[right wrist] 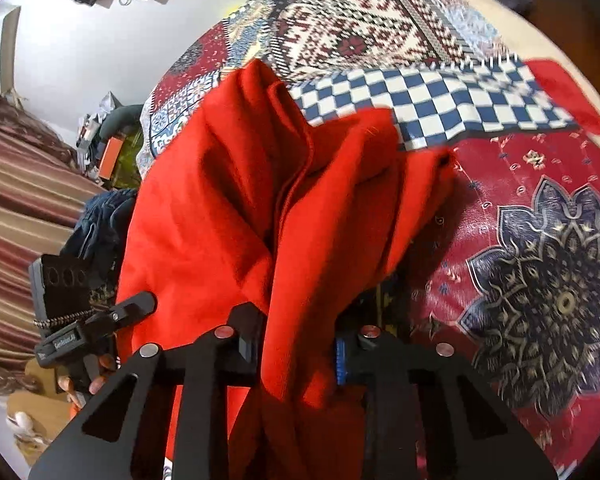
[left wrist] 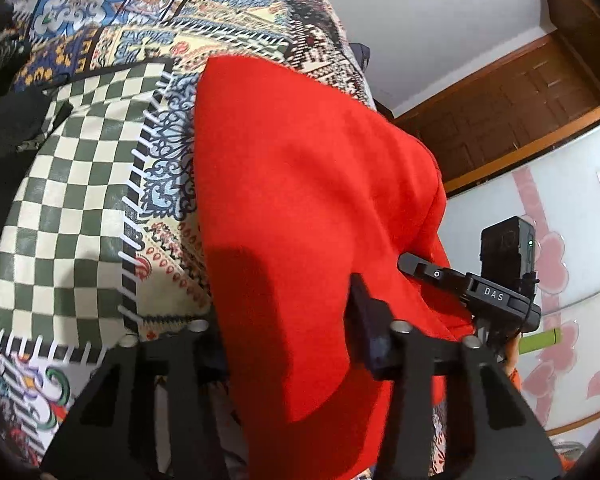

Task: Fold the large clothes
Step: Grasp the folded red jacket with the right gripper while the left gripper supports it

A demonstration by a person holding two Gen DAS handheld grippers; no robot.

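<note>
Red garment (right wrist: 228, 184) between both tongs

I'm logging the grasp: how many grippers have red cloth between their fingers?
2: the left gripper holds the red garment near its lower edge, the right gripper pinches bunched folds. Contact points are partly hidden.

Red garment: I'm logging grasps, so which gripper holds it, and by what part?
Both grippers hold the red garment. The right gripper clamps a bunched fold; the left gripper grips a flatter stretch near an edge, which part is unclear.
</note>
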